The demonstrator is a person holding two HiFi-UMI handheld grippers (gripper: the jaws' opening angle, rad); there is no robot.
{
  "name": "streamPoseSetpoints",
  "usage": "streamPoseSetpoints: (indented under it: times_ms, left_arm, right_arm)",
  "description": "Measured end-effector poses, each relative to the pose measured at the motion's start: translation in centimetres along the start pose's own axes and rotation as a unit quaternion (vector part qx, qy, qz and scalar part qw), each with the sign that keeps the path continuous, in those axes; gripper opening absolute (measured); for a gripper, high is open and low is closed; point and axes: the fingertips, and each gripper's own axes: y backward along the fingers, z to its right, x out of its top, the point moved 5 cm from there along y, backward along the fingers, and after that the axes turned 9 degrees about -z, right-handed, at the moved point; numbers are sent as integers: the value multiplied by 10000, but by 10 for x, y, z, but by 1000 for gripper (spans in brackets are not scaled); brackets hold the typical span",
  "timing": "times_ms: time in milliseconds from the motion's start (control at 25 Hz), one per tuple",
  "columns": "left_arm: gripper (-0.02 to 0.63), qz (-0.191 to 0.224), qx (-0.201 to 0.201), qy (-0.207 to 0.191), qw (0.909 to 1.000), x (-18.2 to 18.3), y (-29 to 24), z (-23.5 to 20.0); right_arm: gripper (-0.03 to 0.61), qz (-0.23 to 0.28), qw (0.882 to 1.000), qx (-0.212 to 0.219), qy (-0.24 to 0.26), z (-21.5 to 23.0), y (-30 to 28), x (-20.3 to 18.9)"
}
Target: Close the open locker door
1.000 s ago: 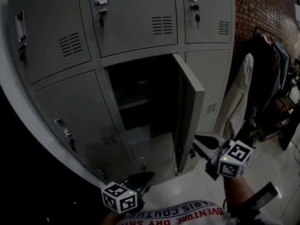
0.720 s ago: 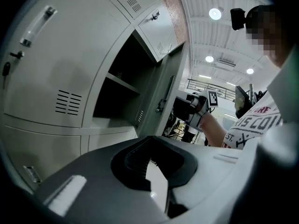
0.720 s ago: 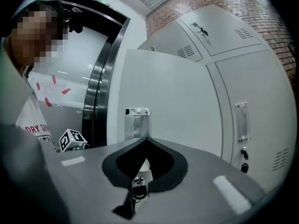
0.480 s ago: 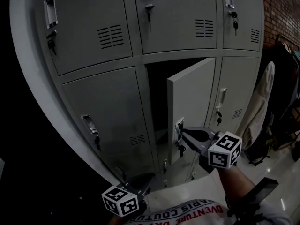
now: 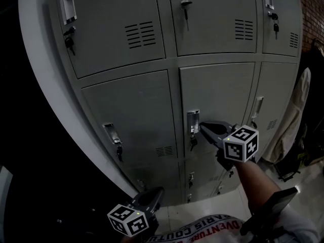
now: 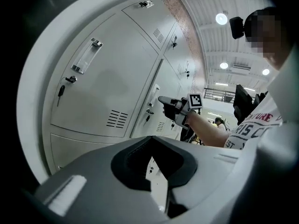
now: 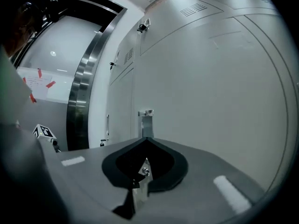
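The middle-row locker door (image 5: 217, 95) now lies flush with the grey locker bank. Its metal handle (image 5: 193, 121) has a key hanging just below it. My right gripper (image 5: 203, 127) is shut, and its tips rest against the door right beside that handle. In the right gripper view the door (image 7: 215, 78) fills the picture, with the handle (image 7: 146, 120) straight ahead of the shut right gripper (image 7: 145, 141). My left gripper (image 5: 159, 191) hangs low near the person's waist, shut and empty. The left gripper (image 6: 150, 139) points toward the lockers from the side.
Shut lockers (image 5: 126, 110) surround the door above, below and on both sides, each with a handle and key. Hanging clothes (image 5: 298, 110) stand close at the right. A pale glossy floor (image 5: 223, 209) lies below. A dark metal frame (image 7: 84, 78) borders the locker bank.
The door swung from wide open to half shut to fully shut. My right gripper followed it leftward and upward, pushing at the handle edge. The left gripper stayed low.
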Motion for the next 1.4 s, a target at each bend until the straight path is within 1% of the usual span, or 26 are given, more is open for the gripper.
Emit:
streamPoseSetpoints:
  times_ms: [240, 480, 600, 720, 920, 1000, 1200, 1320, 1400]
  left_arm:
    - [5, -15, 27, -63, 10000, 1, -3, 3]
    - [5, -30, -42, -161, 9999, 5, -9, 14]
    - [5, -30, -58, -183, 9998, 5, -11, 21]
    - [5, -56, -103, -235, 9997, 4, -15, 33]
    - [5, -78, -231, -274, 9993, 1, -26, 65]
    - [5, -137, -331, -339, 9988, -5, -32, 88]
    - [5, -286, -491, -500, 9971, -32, -40, 159]
    - [5, -325, -524, -421, 9972, -56, -43, 204]
    - [5, -340, -546, -385, 9972, -74, -44, 236]
  right_arm:
    - [-8, -108, 9998, -179, 24, 9, -16, -2]
    - [-6, -108, 9997, -198, -48, 12, -17, -2]
    - [-6, -125, 9999, -94, 20, 1, -11, -2]
    - [-6, -242, 9995, 110, 181, -18, 6, -9]
    - [-6, -551, 9943, 916, -50, -69, 56, -40]
    - [-6, -646, 9919, 1092, -35, -88, 84, -56]
    - [-6, -773, 9899, 1180, -111, -119, 172, -98]
    - [-6, -892, 9892, 1157, -122, -135, 229, -126]
    - [-6, -926, 9889, 1142, -230, -142, 266, -144]
